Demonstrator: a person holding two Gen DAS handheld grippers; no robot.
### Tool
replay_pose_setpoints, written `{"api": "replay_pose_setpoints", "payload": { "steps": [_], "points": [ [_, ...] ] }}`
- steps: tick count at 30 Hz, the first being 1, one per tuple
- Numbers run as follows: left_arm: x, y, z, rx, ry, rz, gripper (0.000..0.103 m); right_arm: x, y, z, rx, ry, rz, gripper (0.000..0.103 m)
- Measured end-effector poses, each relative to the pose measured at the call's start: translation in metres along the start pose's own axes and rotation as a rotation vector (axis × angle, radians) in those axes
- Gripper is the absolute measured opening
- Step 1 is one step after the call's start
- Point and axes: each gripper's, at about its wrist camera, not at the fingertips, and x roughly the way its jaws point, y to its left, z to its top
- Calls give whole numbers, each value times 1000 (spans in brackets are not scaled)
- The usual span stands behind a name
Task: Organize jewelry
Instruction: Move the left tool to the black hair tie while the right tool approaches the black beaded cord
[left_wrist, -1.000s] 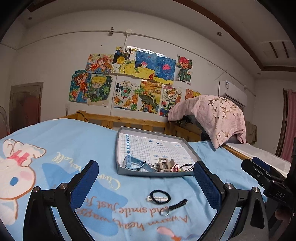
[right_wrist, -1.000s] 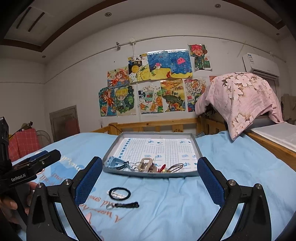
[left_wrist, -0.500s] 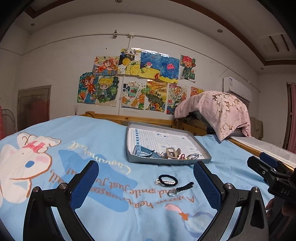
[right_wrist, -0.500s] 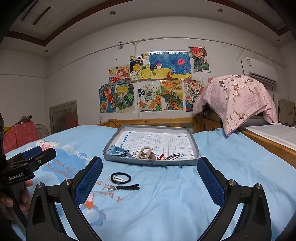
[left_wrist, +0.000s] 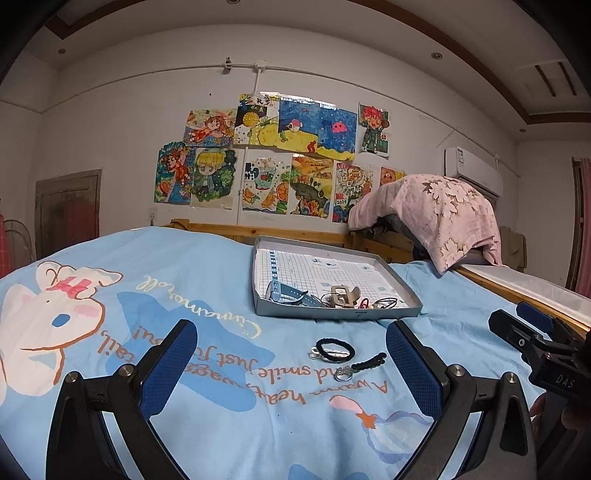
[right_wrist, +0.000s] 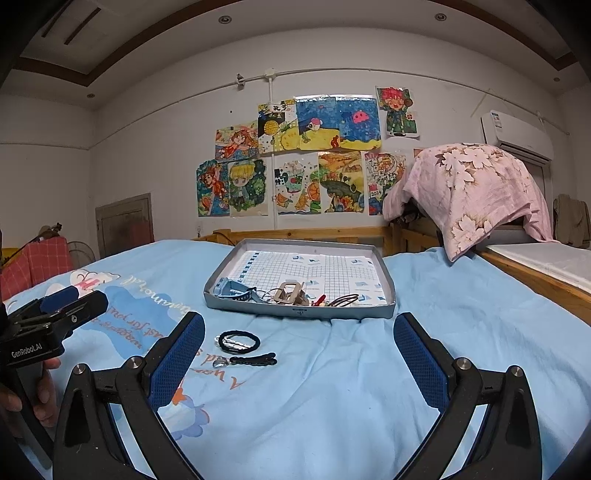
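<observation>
A grey tray (left_wrist: 332, 315) (right_wrist: 299, 313) lies on the blue bedsheet, holding a blue watch (left_wrist: 284, 293) (right_wrist: 232, 288), a beige clip (left_wrist: 341, 295) (right_wrist: 290, 291) and several small bands along its near edge. In front of the tray on the sheet lie a black hair tie (left_wrist: 335, 350) (right_wrist: 239, 340), a black strap (left_wrist: 368, 362) (right_wrist: 255, 360) and a silver ring (left_wrist: 342, 373) (right_wrist: 220, 362). My left gripper (left_wrist: 291, 360) is open, well short of these pieces. My right gripper (right_wrist: 299, 354) is open too, with the loose pieces just left of its middle.
The bedsheet (left_wrist: 184, 295) covers the whole near area. A wooden bed rail (right_wrist: 306, 233) runs behind the tray, with a pink floral cloth (right_wrist: 472, 192) draped at the right. The other gripper's body shows at the right edge (left_wrist: 543, 343) and left edge (right_wrist: 48, 325), held by a hand (right_wrist: 37, 387).
Both grippers have drawn back and tilted upward, so the tray and the loose pieces now sit farther away and higher in view. Both stay open and nothing on the sheet has moved.
</observation>
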Motion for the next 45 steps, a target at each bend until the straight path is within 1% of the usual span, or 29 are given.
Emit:
{"api": "replay_pose_setpoints", "payload": {
  "steps": [5,13,16,18,23,29,34,36,42,45],
  "points": [
    [5,4,2,-17,27,-5,103,3,-2,2,10,10,2,101],
    [27,16,15,-78,107,-38,103,16,-4,15,17,-5,10,101],
    [40,21,22,-89,125,-47,103,25,-5,23,18,-11,19,101],
    [49,24,25,-92,136,-53,103,33,-4,28,10,-12,10,101],
    [73,26,34,-84,142,-57,103,54,-7,46,-1,-28,8,101],
    [107,27,40,-105,162,-75,103,81,-6,57,6,-36,16,101],
    [139,30,35,-141,223,-129,103,106,-5,52,23,10,43,101],
    [149,29,29,-141,253,-138,103,115,-6,46,36,32,62,101],
    [168,25,10,-132,309,-159,102,139,-12,17,70,108,110,101],
    [176,23,3,-135,344,-198,95,149,-14,4,74,146,131,100]
  ]
}}
